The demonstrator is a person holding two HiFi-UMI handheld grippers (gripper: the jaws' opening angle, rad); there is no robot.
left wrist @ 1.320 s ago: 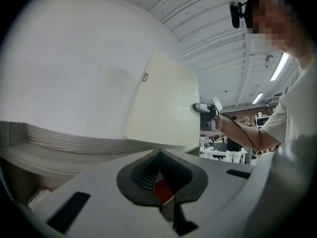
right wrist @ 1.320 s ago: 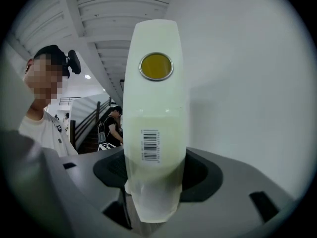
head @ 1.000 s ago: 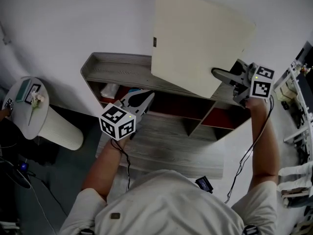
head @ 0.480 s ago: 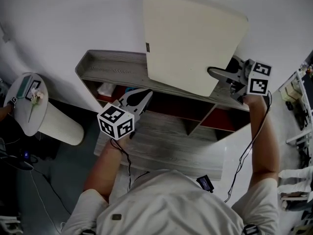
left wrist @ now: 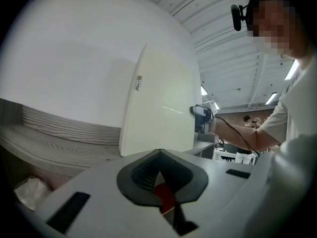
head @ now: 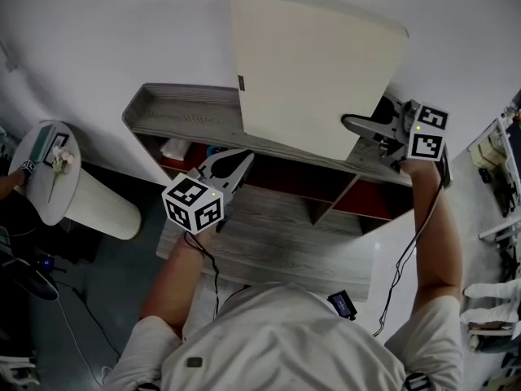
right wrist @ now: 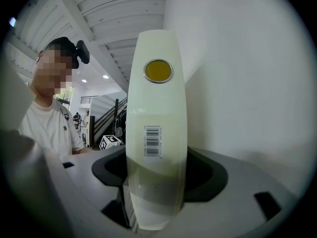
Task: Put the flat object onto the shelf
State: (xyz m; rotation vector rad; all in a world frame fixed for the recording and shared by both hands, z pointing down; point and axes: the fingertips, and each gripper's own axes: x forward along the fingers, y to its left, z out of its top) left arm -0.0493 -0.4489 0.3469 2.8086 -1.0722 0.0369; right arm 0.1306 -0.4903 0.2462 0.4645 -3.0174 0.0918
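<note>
The flat object [head: 313, 72] is being clamped at its right edge by the right gripper [head: 370, 127], upright over the right end of the shelf [head: 183, 112] top, extending leftward from the jaws along the wall [head: 122, 31]. The left gripper [head: 232, 163], jaws together and empty, is being held lower, at the shelf's front edge.

Grey wood-grain shelf [head: 183, 114], raised rim on top, red-backed compartments below. Cream board [head: 313, 72] stands upright on the top (lower edge seems to touch). White crumpled thing [head: 173, 148] in left compartment.
</note>
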